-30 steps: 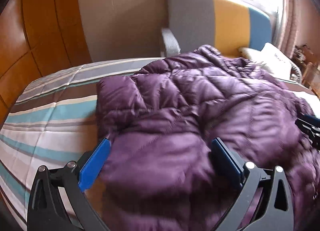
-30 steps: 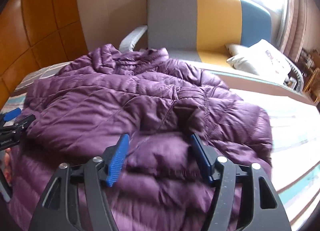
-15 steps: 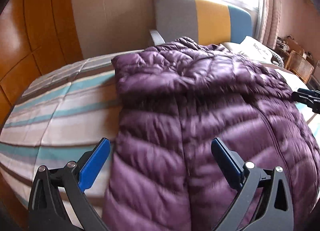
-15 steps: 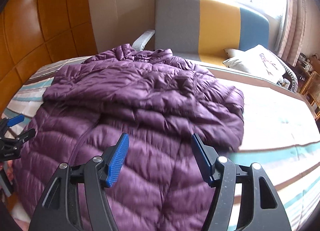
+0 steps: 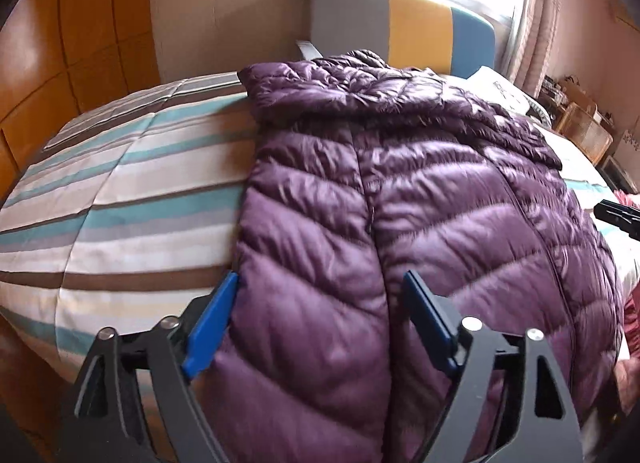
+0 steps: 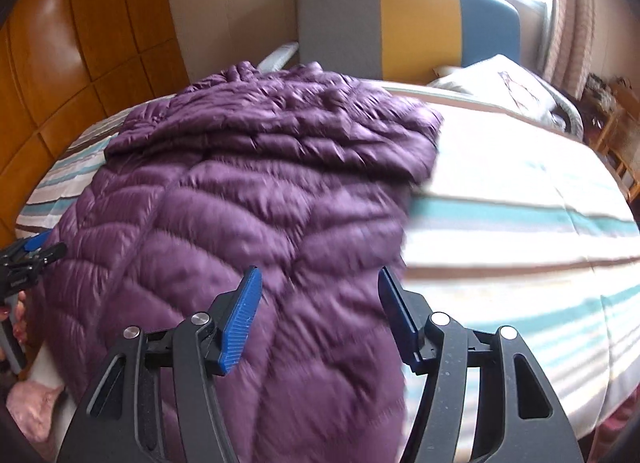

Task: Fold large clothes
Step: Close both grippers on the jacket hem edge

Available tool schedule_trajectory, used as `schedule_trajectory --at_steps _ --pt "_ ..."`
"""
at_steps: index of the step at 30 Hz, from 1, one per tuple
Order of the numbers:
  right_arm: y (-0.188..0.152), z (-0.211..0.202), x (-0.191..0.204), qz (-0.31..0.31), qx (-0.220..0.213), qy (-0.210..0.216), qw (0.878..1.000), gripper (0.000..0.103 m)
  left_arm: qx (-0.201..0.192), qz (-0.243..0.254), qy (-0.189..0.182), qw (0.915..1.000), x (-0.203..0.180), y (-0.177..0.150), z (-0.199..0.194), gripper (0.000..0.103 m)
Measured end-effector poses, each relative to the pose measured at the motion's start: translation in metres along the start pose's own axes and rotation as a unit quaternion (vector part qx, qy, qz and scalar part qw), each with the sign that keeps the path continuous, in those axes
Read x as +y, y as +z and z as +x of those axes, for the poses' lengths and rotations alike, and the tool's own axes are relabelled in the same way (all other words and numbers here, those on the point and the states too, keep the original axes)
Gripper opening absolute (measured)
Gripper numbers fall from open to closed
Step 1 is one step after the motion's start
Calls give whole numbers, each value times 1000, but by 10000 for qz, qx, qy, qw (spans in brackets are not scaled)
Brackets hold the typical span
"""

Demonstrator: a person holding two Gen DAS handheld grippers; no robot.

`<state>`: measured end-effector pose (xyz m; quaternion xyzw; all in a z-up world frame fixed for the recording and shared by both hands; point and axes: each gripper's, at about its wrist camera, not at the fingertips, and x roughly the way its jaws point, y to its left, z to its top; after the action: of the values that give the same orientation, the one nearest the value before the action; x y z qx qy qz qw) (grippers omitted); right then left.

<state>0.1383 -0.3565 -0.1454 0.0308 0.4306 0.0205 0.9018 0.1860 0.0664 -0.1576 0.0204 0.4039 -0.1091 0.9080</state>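
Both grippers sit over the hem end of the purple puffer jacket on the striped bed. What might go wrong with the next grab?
1. The left gripper and right gripper are closing on thick, slick quilting of the jacket; pads may slip or catch only the top layer.
2. The hem overhangs the bed edge, so a missed grip may let it slide off.

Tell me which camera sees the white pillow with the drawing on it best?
The right wrist view. There the white printed pillow lies in the open beyond the purple puffy quilted jacket, in front of the grey, yellow and blue chair. The left wrist view catches only a small slice of it behind the jacket's far edge.
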Motion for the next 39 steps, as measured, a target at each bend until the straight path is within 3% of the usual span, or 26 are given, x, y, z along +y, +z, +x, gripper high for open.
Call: schedule_trajectory --at_steps 9,17,22,24,28,35,39 --pt "-42 -21 -27 343 433 121 9984 56 169 37 -208 9996 11 -21 -20 57" --pt "-66 -27 -29 275 890 203 9954 49 358 314 -410 9980 15 -34 -30 56" --pt "-74 -22 -30 323 1021 332 9937 35 399 353 -419 9977 14 -37 -29 44" --pt "-74 -22 -27 263 1016 421 9936 19 432 465 -457 9969 8 -37 -30 35" --pt "-69 -26 -25 324 863 575 9941 9 386 577 -600 9958 1 -33 -35 10" --pt "-46 -45 -17 251 182 772 9965 8 -145 300 -911 9953 5 -11 -58 6" --pt "-21 -49 -26 566 -176 1037 9928 5 -522 137 -1073 9928 8 13 -70 6"
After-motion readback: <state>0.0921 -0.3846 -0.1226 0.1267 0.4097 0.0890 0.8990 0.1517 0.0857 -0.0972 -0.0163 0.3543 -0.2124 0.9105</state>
